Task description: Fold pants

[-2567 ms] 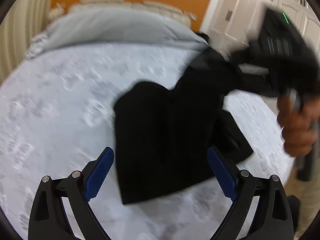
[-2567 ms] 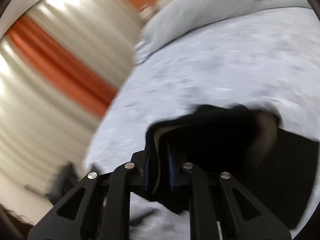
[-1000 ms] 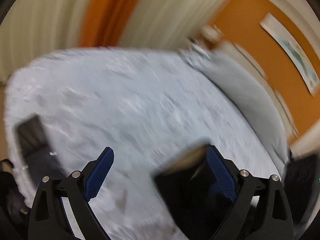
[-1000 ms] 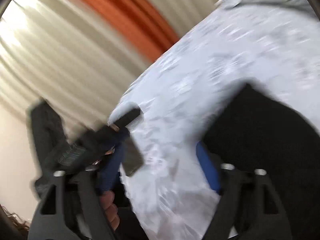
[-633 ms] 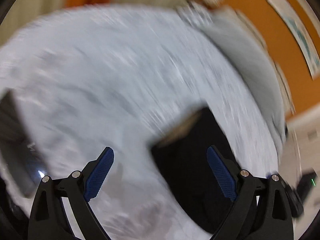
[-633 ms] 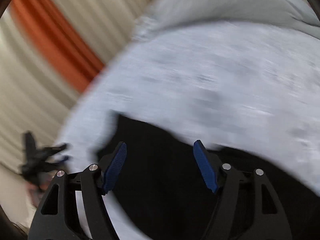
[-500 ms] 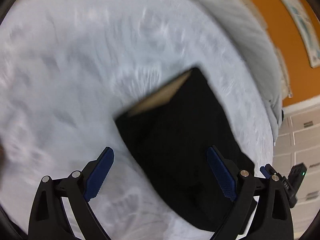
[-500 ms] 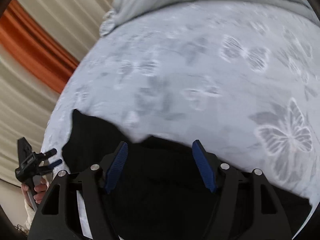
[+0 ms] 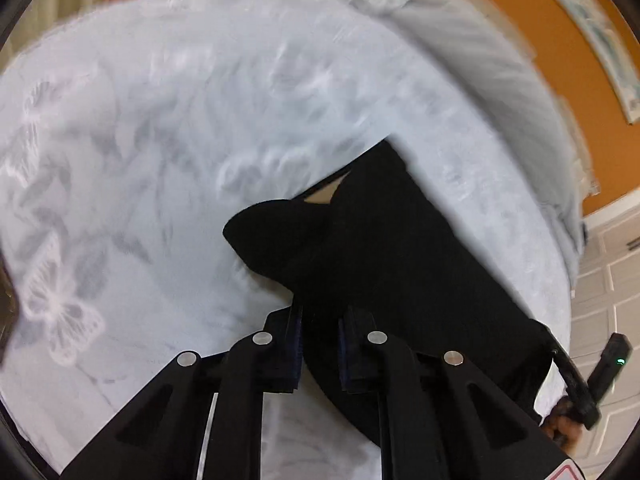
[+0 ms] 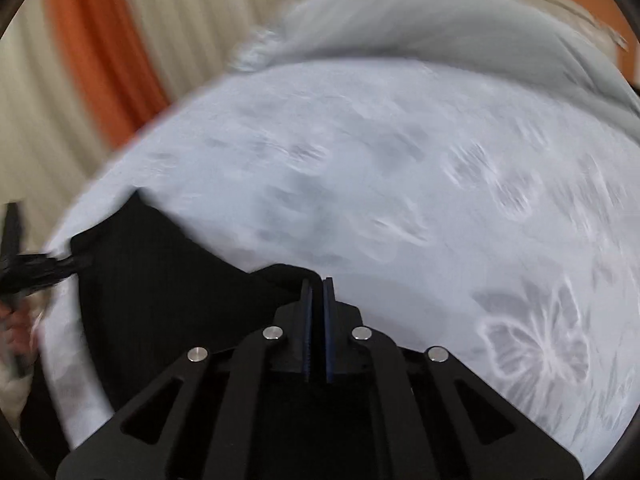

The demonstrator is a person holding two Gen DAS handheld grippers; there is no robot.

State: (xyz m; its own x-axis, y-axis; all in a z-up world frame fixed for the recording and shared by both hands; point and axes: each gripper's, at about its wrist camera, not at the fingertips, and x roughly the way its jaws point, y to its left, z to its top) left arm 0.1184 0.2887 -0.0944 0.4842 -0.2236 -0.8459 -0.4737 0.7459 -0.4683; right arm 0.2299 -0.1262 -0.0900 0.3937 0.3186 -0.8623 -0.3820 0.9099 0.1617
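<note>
Pants [image 9: 400,264]: black, folded into a long band on the butterfly-print bedspread [image 9: 140,160], one corner turned up. Left gripper [image 9: 319,332] clamps their near edge; right gripper [image 10: 317,300] pinches another edge.

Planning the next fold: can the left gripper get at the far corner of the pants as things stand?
Probably not yet: the left gripper is shut on the near edge of the pants. No object lies across the bedspread toward that corner; it must let go first.
</note>
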